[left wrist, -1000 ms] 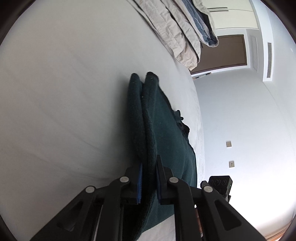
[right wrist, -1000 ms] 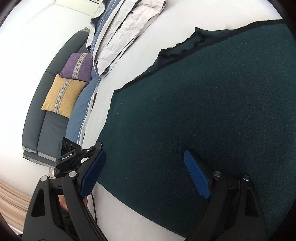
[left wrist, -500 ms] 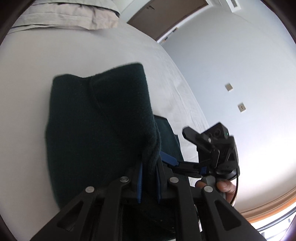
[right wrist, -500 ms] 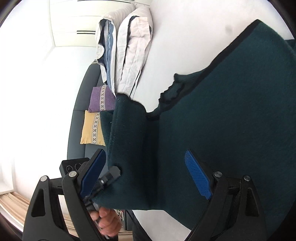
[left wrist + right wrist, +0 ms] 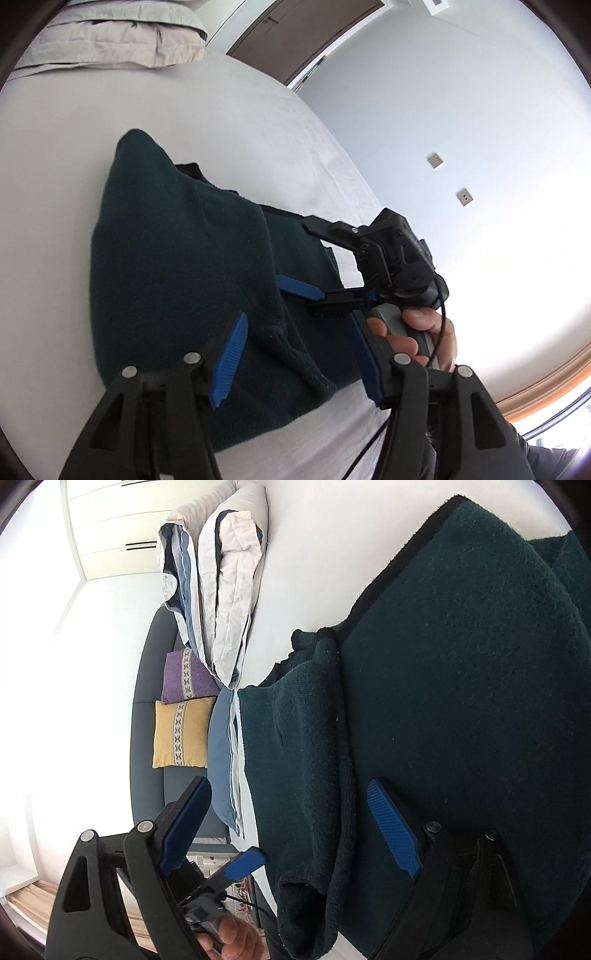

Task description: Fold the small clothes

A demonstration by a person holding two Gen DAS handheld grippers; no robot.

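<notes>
A dark green knitted garment (image 5: 177, 266) lies on the white bed (image 5: 55, 155), with one sleeve side folded over its body. In the right wrist view the garment (image 5: 461, 686) fills the right half, the folded sleeve (image 5: 295, 768) lying beside a black-trimmed edge. My left gripper (image 5: 299, 360) is open just above the garment's near edge, holding nothing. My right gripper (image 5: 291, 830) is open over the folded part, holding nothing. The right gripper also shows in the left wrist view (image 5: 369, 266), held by a hand at the bed's right side.
Folded pale bedding (image 5: 110, 44) lies at the far end of the bed; it shows in the right wrist view (image 5: 229, 590) too. A dark sofa with a purple cushion (image 5: 188, 677) and a yellow cushion (image 5: 181, 734) stands beyond the bed. A wall and door (image 5: 306, 33) are behind.
My left gripper carried the gripped sleeve over onto the garment's body, then opened and let it go. My right gripper stayed open, and its view turned.
</notes>
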